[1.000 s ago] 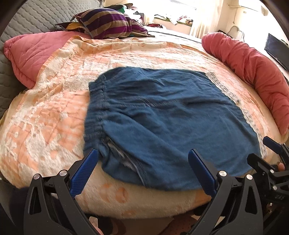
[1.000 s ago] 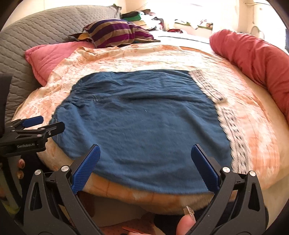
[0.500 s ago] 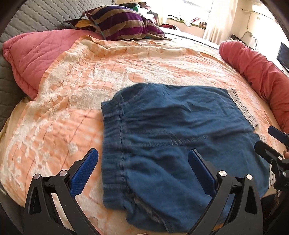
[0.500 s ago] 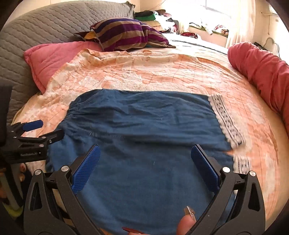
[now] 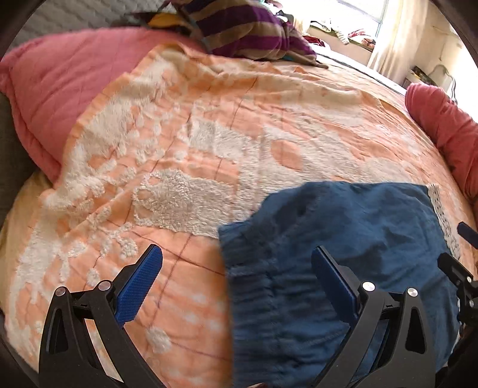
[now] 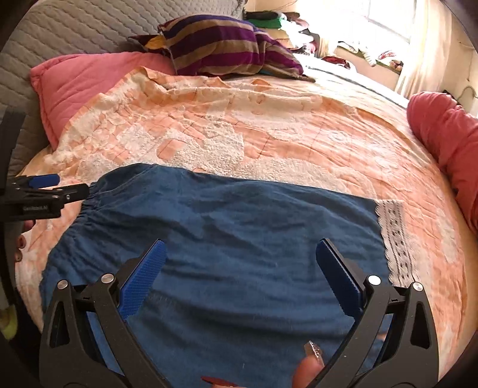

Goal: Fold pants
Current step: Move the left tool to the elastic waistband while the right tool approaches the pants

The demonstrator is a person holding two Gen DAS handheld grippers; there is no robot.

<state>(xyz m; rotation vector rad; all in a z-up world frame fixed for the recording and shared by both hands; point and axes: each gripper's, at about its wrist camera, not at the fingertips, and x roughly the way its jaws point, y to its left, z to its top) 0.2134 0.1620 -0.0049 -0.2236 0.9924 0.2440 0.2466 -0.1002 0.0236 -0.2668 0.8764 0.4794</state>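
Covering most of both views, a bed (image 6: pixel 373 98) carries an orange-and-white tufted blanket (image 6: pixel 269 125), with a grey quilted headboard (image 6: pixel 89 27) at its far left edge. Blue pants (image 6: pixel 239 238) lie flat on the blanket by the near edge of the bed, the gathered elastic waistband (image 6: pixel 86 209) toward the left edge and a white lace-trimmed hem (image 6: pixel 394 235) toward the right. A pink quilted pillow (image 6: pixel 89 77) sits at the far left corner; a red bolster (image 6: pixel 442 137) runs along the right edge; a striped purple-and-tan cushion (image 6: pixel 221 47) rests at the far edge. The right gripper (image 6: pixel 239 268) hovers above the middle of the pants, its blue-padded jaws spread wide and holding nothing; a fingertip (image 6: pixel 307 370) of the person shows beneath it. The left gripper (image 5: pixel 236 277) hangs over the waistband, jaws likewise wide apart and empty, one pad above bare blanket, the other above the blue cloth.
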